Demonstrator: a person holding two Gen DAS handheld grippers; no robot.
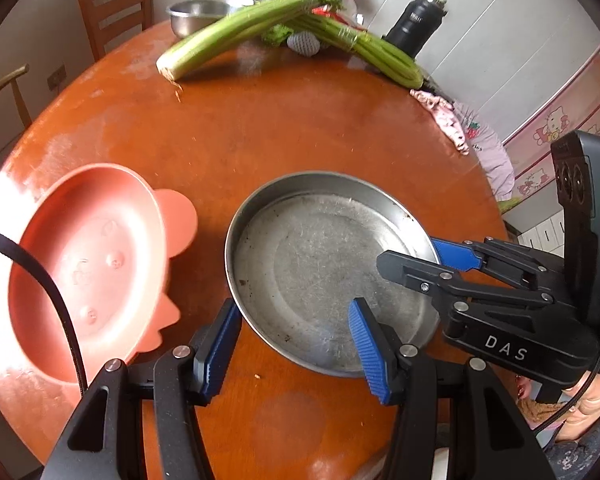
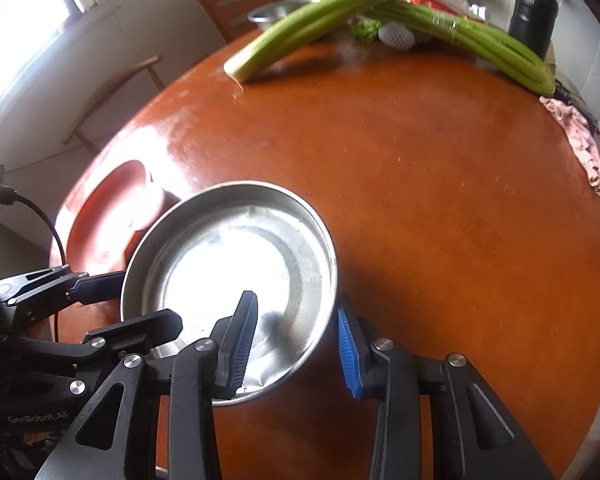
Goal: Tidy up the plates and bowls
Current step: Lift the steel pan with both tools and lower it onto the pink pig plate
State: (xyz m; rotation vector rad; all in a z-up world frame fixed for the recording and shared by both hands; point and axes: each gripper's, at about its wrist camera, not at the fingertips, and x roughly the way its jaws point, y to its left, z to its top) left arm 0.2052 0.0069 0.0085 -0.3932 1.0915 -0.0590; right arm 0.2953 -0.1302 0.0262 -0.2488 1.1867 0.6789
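Steel plate (image 1: pixel 324 268) sits near the front of the round surface (image 1: pixel 300 128), both grippers on it. Left gripper (image 1: pixel 296 344) jaws straddle its near rim; right gripper (image 2: pixel 296 340) jaws clamp its rim. Pink plate (image 1: pixel 88 264) just beside. Far side: celery (image 1: pixel 236 32), steel bowl (image 1: pixel 192 16), black flask (image 1: pixel 416 24), cloth (image 1: pixel 444 116).

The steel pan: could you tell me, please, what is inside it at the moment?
The steel pan holds no food, only scratches and a few dark specks. One finger of each gripper reaches over its rim, so the floor beneath them is hidden. Glare whites out the middle in the right wrist view.
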